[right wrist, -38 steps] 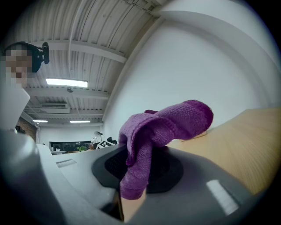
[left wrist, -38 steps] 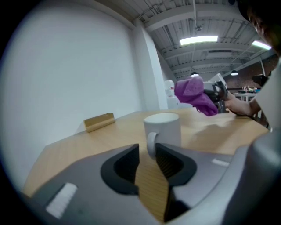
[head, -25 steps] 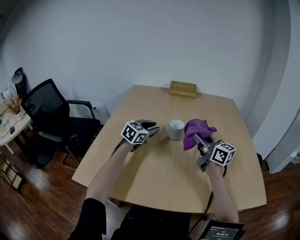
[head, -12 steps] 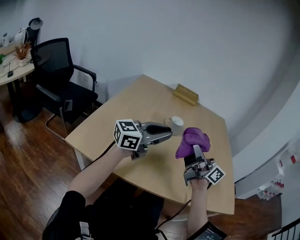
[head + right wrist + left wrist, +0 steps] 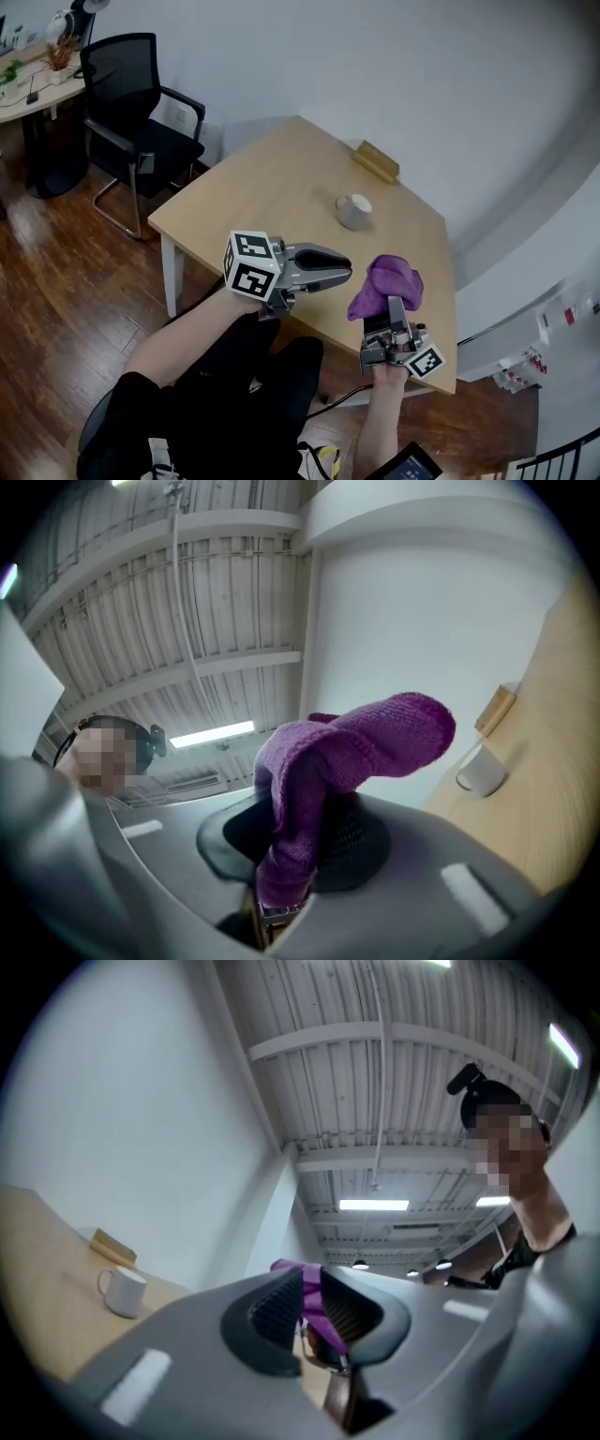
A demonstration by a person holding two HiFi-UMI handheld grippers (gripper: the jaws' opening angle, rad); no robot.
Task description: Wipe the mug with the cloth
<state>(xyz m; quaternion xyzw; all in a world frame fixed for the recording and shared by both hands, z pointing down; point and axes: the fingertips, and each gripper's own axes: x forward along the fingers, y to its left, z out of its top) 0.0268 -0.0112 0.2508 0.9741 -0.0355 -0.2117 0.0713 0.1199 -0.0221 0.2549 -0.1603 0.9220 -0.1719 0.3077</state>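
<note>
Our left tool (image 5: 343, 271), empty with jaws just closed to a narrow gap, and right tool (image 5: 395, 309), clamped on the cloth (image 5: 384, 279), hung over the tabletop's (image 5: 262, 202) near edge; the mug (image 5: 353, 210) stood upright well beyond both, and we judged the left nearer.

Head view: high above the near corner of the table (image 5: 281, 178), facing forward and steeply down. The tabletop is at mid-distance, with floor (image 5: 56, 262) and chair (image 5: 131, 103) off to the left.

Left gripper view: low at the near side, tilted up toward the far wall and ceiling (image 5: 375, 1072). Its own jaws fill the bottom of the frame, very close.

Right gripper view: low, further right, also tilted up, with the table along its right edge.

All three share the mug (image 5: 353, 211) and wooden block (image 5: 376, 161) at the far side, both small and distant in the two gripper views. The cloth (image 5: 384, 281) also shows in all three, nearest in the right gripper view.
</note>
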